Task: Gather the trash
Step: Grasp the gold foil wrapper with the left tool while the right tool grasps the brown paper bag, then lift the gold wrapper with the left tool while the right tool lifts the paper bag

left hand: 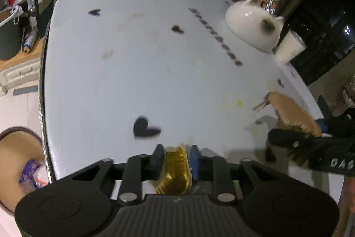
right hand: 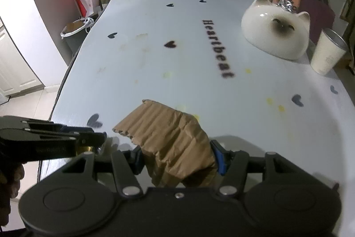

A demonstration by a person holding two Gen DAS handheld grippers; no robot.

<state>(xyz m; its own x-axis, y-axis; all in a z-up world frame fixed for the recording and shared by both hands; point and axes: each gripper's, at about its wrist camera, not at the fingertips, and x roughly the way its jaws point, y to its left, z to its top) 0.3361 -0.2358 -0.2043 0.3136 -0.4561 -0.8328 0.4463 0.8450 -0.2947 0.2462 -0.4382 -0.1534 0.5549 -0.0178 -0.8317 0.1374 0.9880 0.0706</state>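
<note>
My left gripper (left hand: 176, 158) is shut on a crumpled gold foil wrapper (left hand: 177, 170), held just above the near edge of the white table (left hand: 144, 72). My right gripper (right hand: 179, 159) is shut on a torn piece of brown corrugated cardboard (right hand: 168, 137), held above the table's near edge. The cardboard and right gripper also show at the right of the left wrist view (left hand: 292, 114). The left gripper shows at the left of the right wrist view (right hand: 97, 141). A round bin (left hand: 15, 161) with a blue wrapper inside stands on the floor, left of the table.
A white cat-shaped bowl (right hand: 277, 30) lies upside down at the table's far right. A white paper cup (right hand: 326, 52) stands beside it at the edge. The tablecloth has black hearts and stains. A dark bin with a bag (right hand: 73, 37) stands at the left.
</note>
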